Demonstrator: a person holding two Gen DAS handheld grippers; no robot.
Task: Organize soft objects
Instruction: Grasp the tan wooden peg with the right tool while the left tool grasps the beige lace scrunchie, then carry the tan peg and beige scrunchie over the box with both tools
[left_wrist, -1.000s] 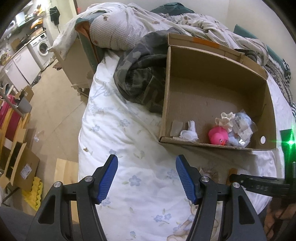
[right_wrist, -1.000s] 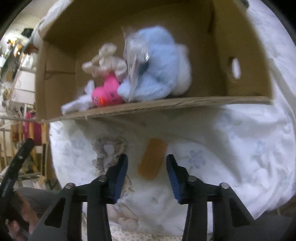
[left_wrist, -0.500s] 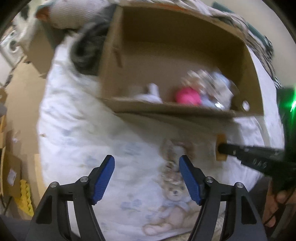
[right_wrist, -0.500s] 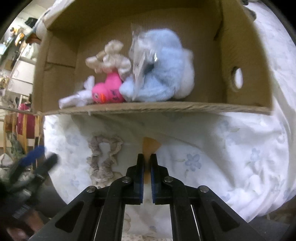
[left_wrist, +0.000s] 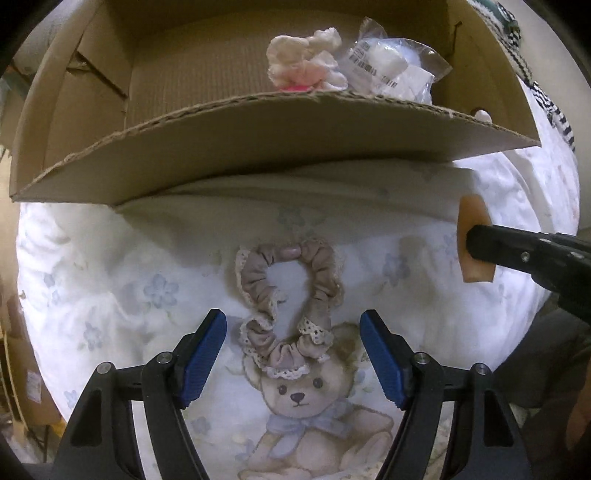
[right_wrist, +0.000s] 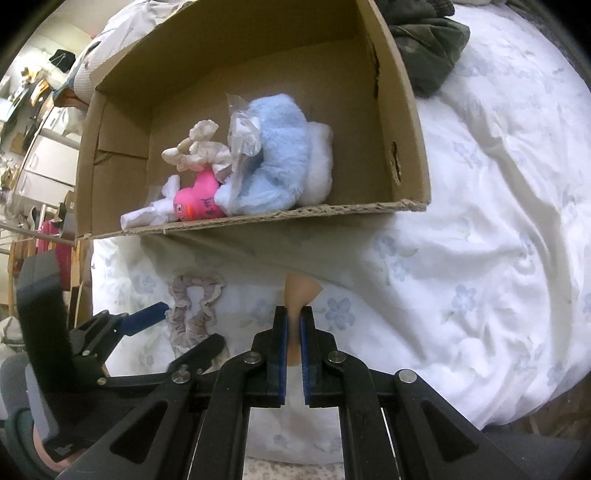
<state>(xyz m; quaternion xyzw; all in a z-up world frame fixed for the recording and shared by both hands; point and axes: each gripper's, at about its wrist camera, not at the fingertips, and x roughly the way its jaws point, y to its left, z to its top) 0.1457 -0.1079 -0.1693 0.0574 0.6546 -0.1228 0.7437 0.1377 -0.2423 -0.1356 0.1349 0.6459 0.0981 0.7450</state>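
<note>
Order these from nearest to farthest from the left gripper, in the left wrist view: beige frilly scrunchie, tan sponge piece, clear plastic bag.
1. Beige frilly scrunchie: between the open left gripper jaws, on the sheet.
2. Tan sponge piece: right, clamped by the right gripper.
3. Clear plastic bag: inside the box.

Only unreadable dark marks on the pink toy (right_wrist: 197, 201), perhaps barcode print on the plastic bag (left_wrist: 391, 70).

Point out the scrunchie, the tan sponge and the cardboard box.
scrunchie (left_wrist: 291, 306): left wrist view, right side of its loop.
tan sponge (right_wrist: 300, 291): right wrist view, part above the pads.
cardboard box (right_wrist: 258, 221): right wrist view, near wall's rim.
</note>
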